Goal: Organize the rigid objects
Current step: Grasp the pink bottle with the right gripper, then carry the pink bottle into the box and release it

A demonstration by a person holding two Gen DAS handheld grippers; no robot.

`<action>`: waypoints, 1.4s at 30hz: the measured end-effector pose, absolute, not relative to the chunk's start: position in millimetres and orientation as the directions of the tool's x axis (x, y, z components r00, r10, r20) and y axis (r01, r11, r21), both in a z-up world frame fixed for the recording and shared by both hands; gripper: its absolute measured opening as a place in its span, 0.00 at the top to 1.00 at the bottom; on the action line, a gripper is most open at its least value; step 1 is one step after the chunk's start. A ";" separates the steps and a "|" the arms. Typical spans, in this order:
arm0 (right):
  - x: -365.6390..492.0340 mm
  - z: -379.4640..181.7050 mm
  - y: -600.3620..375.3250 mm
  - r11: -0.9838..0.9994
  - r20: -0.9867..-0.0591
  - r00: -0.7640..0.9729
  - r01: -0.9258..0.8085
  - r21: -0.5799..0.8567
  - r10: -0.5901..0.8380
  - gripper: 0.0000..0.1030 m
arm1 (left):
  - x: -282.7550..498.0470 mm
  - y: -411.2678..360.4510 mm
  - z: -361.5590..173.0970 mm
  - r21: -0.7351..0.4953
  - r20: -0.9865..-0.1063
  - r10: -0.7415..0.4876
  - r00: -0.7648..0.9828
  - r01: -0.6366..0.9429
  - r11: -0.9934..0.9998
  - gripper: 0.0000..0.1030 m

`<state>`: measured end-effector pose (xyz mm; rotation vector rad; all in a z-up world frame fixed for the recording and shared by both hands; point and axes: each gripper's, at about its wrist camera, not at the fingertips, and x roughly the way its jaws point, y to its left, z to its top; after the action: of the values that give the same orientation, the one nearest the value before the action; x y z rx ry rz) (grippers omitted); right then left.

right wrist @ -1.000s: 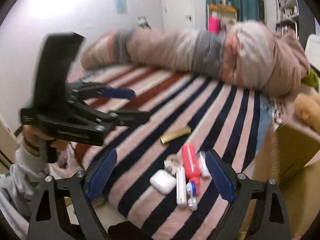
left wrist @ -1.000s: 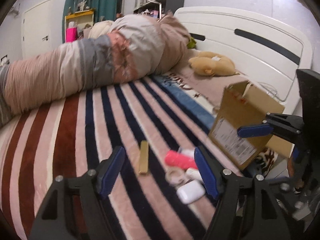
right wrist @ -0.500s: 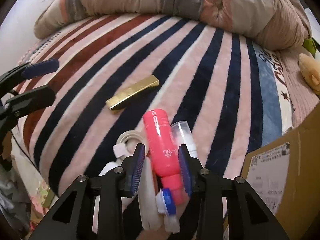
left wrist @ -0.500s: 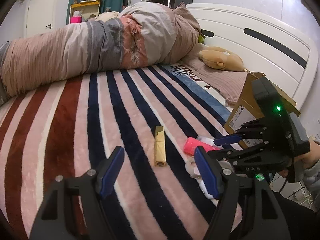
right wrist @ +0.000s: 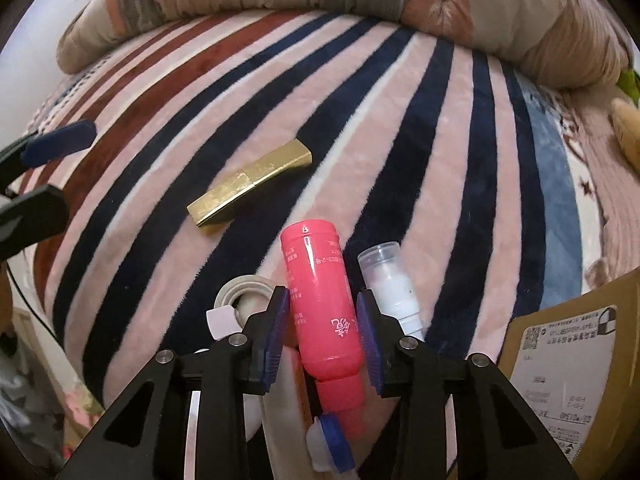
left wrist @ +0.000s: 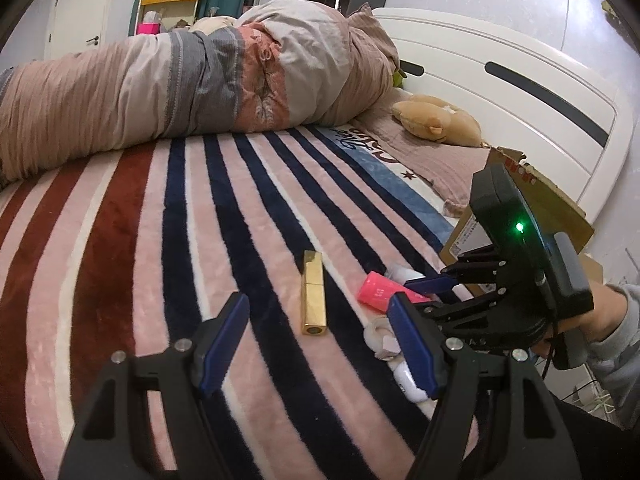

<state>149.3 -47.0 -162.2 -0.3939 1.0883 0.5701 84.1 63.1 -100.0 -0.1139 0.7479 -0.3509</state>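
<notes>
A pink bottle (right wrist: pixel 320 300) lies on the striped blanket (right wrist: pixel 400 128), between the blue pads of my right gripper (right wrist: pixel 323 330), whose jaws stand narrow at the bottle's sides; contact is unclear. It also shows in the left wrist view (left wrist: pixel 376 289). A gold bar-shaped case (right wrist: pixel 252 186) lies apart to the upper left, also in the left wrist view (left wrist: pixel 313 293). A clear-capped white tube (right wrist: pixel 392 284), a tape roll (right wrist: pixel 242 294) and a white earbud case (left wrist: pixel 408 376) lie close by. My left gripper (left wrist: pixel 318 340) is open and empty, just short of the gold case.
A cardboard box (right wrist: pixel 568 360) stands at the right edge of the bed, also in the left wrist view (left wrist: pixel 532 196). A rolled duvet (left wrist: pixel 192 80) lies across the far side. A plush toy (left wrist: pixel 436 124) rests by the white headboard (left wrist: pixel 520 92).
My right gripper has come down over the pile and narrowed around the pink bottle. My left gripper has moved closer to the gold case and stayed open.
</notes>
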 end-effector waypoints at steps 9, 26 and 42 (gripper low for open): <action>112.3 -105.9 -51.9 0.750 -0.766 0.502 -0.660 -0.039 0.401 0.73 | 89.0 48.1 -74.9 -0.298 -0.600 -0.453 0.659 0.341 0.892 0.33; 36.1 23.1 -140.7 0.693 -0.434 0.618 -0.721 0.019 0.655 0.74 | 54.8 -77.1 67.1 -0.099 -0.427 -0.539 0.726 0.554 0.826 0.71; 51.4 22.1 -277.6 0.805 -0.467 0.683 -0.582 0.119 0.562 0.74 | 104.8 -215.9 60.0 -0.169 -0.556 -0.635 0.536 0.675 0.719 0.71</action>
<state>51.5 -277.6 22.1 -0.0402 0.5097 0.6417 104.8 -215.9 60.0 0.0686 0.6336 -0.7799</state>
